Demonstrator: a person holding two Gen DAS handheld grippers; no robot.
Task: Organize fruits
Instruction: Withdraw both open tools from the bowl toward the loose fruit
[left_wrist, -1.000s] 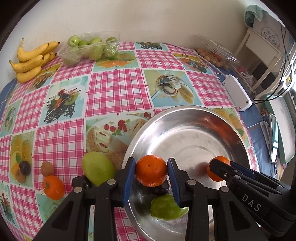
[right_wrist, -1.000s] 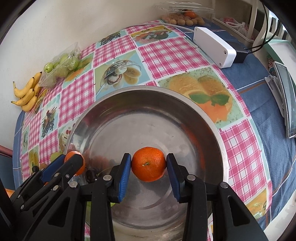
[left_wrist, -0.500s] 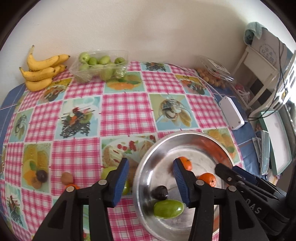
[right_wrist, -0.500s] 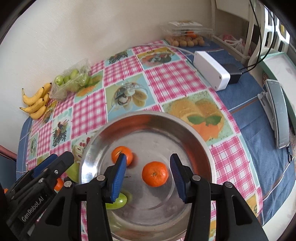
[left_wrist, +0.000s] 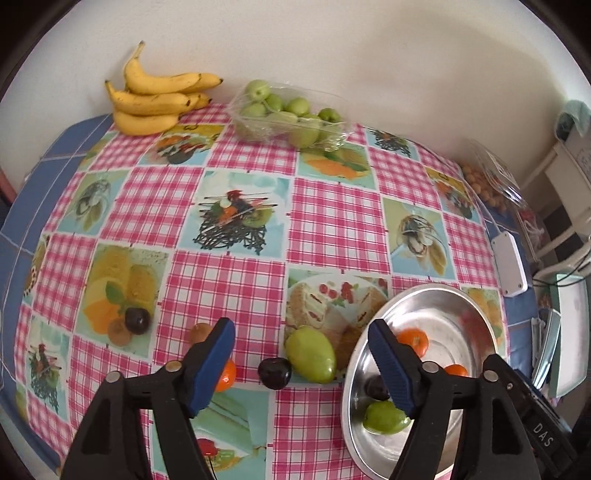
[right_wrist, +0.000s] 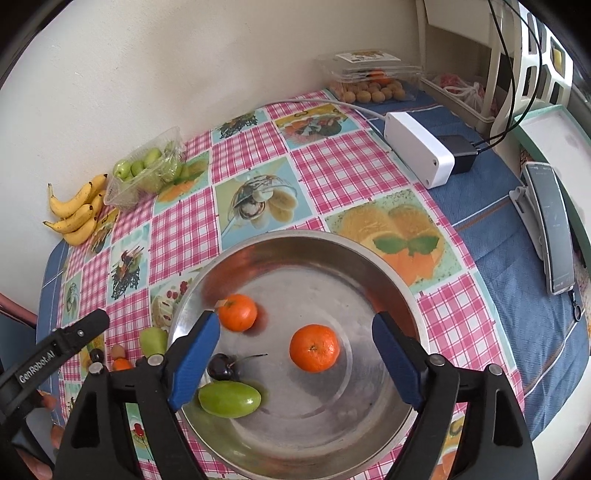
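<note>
A table fills most of what I can see, covered by a pink-checked cloth printed with food pictures, with blue cloth showing at its edges. Toward the near right side sits a wide steel bowl, and inside it lie two tangerines, one near the middle and one closer to the left wall, plus a green mango and a dark cherry with its stem pointing toward the centre. The right gripper hangs over the bowl pointing steeply down, its blue-padded jaws wide and opening, with the middle tangerine lying in the bowl below the gap, touched by neither pad. The left gripper hovers over the cloth just left of the bowl, its jaws also opening and gripping nothing. Loose fruit rests on the cloth beneath it: a second green mango just beside the bowl's rim, a dark cherry touching or nearly touching that mango, a tangerine partly hidden behind the left pad, a small brown fruit just beyond it, and a dark plum farther left. Against the far wall lie a bunch of bananas and a clear tray of small green fruit. A white box sits on the blue cloth to the right.
</note>
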